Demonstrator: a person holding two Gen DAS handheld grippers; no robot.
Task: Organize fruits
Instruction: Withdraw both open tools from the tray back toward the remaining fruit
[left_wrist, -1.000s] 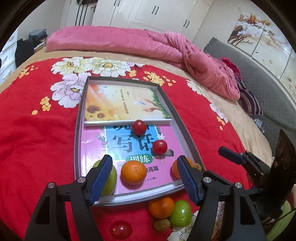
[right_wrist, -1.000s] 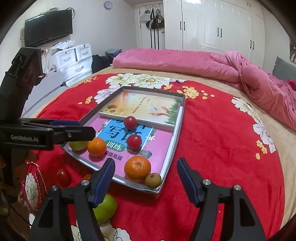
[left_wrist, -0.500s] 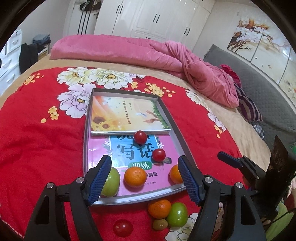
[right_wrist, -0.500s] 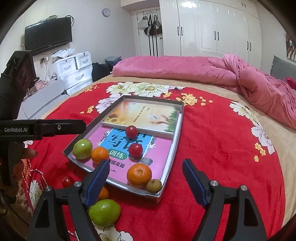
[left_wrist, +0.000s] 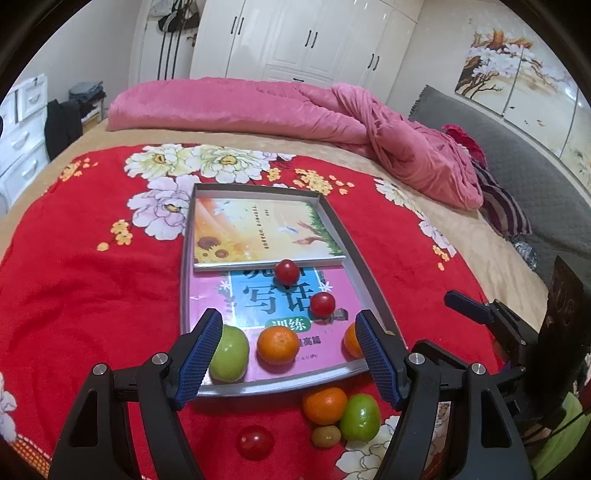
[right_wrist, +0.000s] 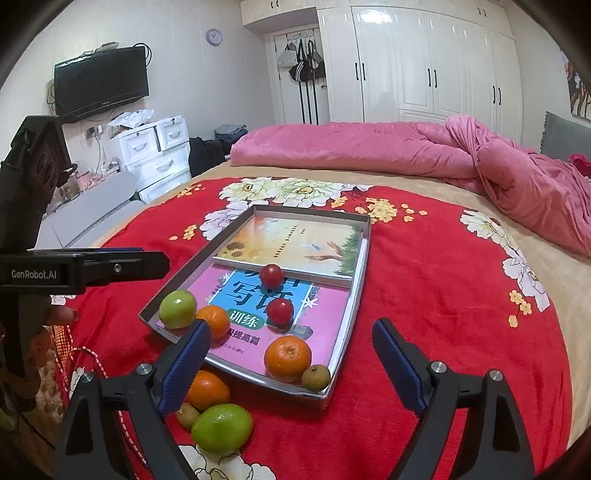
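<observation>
Now both grippers hold nothing: the left gripper (left_wrist: 288, 354) is spread above the tray (left_wrist: 258, 389) of fruits, and the right gripper (right_wrist: 291, 363) has just been opening wider, empty.

Bright fruit colours on a red floral bedspread (left_wrist: 74, 295) printed with white, lilac and yellow blossoms.
In the shallow grey metal tray (left_wrist: 373, 291) lie a pink and blue book cover (left_wrist: 207, 299) and, at 12 o'clock from it, an orange and yellow sunflower book cover (left_wrist: 255, 229); two glossy red round tomatoes (left_wrist: 287, 271), two orange tangerines (left_wrist: 277, 345) and a green apple (left_wrist: 229, 353) rest on the pink one. The rumpled quilt (left_wrist: 295, 110) is plain pink.
</observation>
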